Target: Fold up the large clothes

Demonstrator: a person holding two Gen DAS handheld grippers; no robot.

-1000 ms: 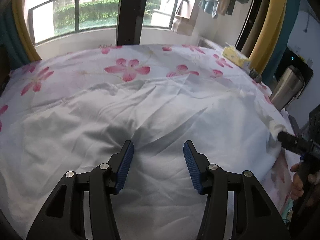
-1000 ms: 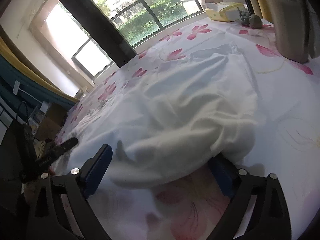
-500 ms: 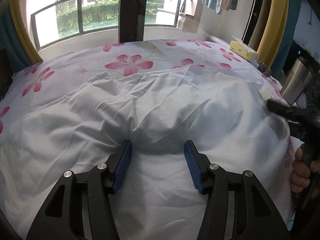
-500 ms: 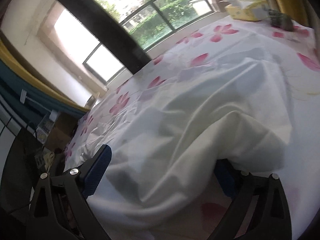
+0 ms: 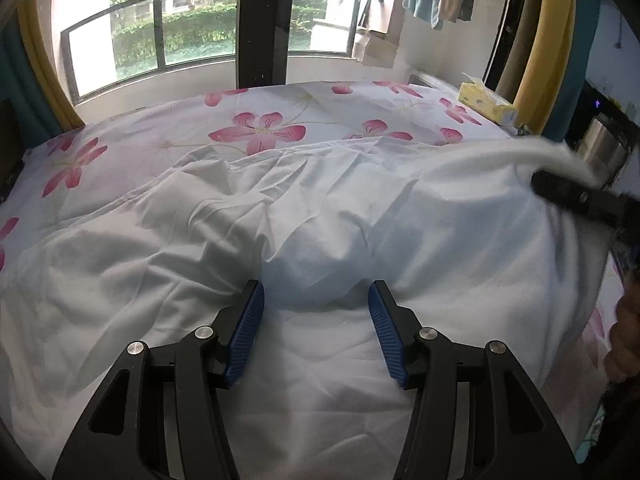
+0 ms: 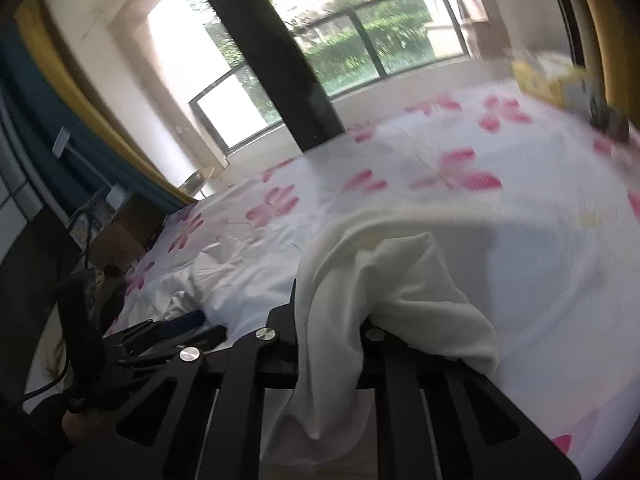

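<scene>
A large white garment [image 5: 360,208] lies rumpled across the flowered bedsheet [image 5: 260,132]. My left gripper [image 5: 316,312] hovers low over its near part, open, with a soft hump of the cloth rising between the blue pads [image 5: 246,322]. At the right edge of the left wrist view my right gripper [image 5: 560,192] holds up the garment's edge. In the right wrist view the jaws of the right gripper [image 6: 332,316] are closing, and a bunch of the white garment [image 6: 400,280] is pinched between them and drapes over the fingers. The left gripper [image 6: 188,320] shows at lower left.
A yellow tissue box [image 5: 486,106] sits at the bed's far right corner, with a steel flask [image 5: 604,152] beyond the right edge. A hand [image 5: 624,344] grips the right tool. Windows and a dark pillar stand behind; a cardboard box [image 6: 124,232] is left of the bed.
The right jaws went from wide apart around the cloth's edge to pinched on it, and that edge rose off the bed. The left gripper stayed in place, still open.
</scene>
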